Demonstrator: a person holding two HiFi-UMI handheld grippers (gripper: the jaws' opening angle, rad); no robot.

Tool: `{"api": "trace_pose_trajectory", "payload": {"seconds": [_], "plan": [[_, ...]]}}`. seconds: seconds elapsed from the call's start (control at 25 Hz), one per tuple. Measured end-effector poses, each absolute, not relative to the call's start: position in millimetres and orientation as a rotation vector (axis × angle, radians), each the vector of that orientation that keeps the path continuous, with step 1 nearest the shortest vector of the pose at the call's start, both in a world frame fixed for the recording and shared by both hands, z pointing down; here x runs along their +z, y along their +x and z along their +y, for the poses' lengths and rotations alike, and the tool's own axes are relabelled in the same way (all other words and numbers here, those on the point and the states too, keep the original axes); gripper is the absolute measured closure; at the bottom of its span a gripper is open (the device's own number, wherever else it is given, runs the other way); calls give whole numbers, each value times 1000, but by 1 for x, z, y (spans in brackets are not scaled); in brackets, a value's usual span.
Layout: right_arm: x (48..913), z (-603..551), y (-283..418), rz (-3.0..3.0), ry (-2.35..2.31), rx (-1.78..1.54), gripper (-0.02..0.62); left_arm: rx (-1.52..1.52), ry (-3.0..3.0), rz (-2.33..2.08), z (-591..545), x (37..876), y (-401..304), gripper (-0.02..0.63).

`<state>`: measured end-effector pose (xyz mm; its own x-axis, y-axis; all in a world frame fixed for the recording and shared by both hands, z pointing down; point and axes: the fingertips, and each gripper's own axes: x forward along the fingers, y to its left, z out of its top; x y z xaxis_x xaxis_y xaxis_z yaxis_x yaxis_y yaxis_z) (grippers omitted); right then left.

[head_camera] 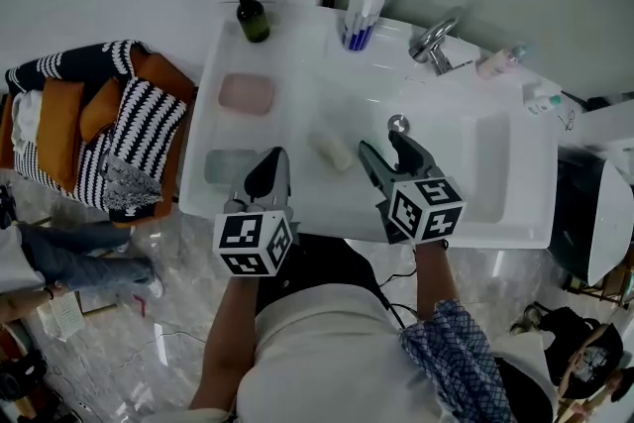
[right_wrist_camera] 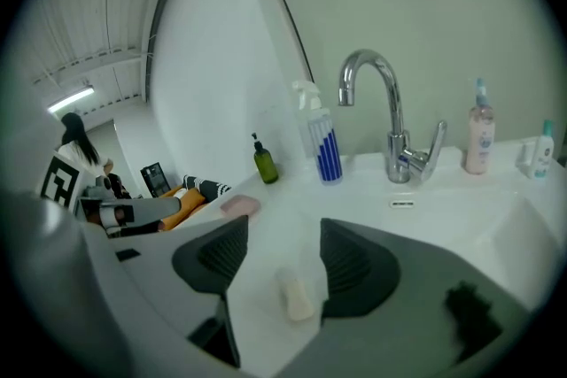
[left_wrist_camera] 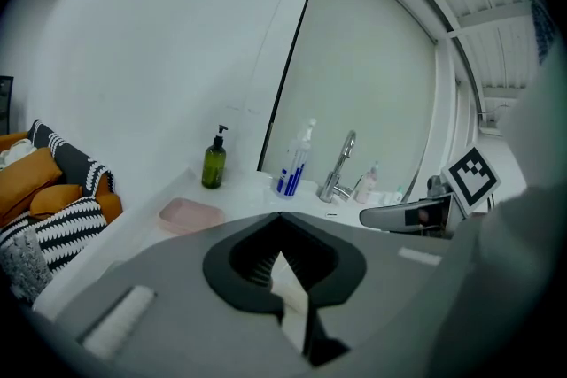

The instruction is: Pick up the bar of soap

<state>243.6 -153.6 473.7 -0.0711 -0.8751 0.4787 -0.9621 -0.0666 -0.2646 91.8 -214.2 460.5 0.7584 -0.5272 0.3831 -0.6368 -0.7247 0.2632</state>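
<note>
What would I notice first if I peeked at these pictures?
Two tongs hang over a big white sink counter, each with a black-and-white marker cube. The right tongs are open, with a pale bar of soap lying on the counter just ahead of them, while the left tongs are shut. Off to the left, bold black-and-white striped cushions catch the eye.
</note>
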Motion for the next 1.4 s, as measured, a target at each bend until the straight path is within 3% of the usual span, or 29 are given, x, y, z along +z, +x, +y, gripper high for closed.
{"api": "trace_pose_trajectory", "payload": {"seconds": [0.84,0.92,1.04,1.4], "plan": [[431,-169,179,-2191,2078,677,347,336,2623,-855,-214,442,91,597],[431,-170,173,-2177,2084,677,384,331,2620,-867,-215,441,86,597],[432,-171,170,-2124,2102,639,494,318,2617,-886,-216,440,81,597],[431,-173,163,-2090,2079,586,578,296,2616,-900,-217,436,77,597]]}}
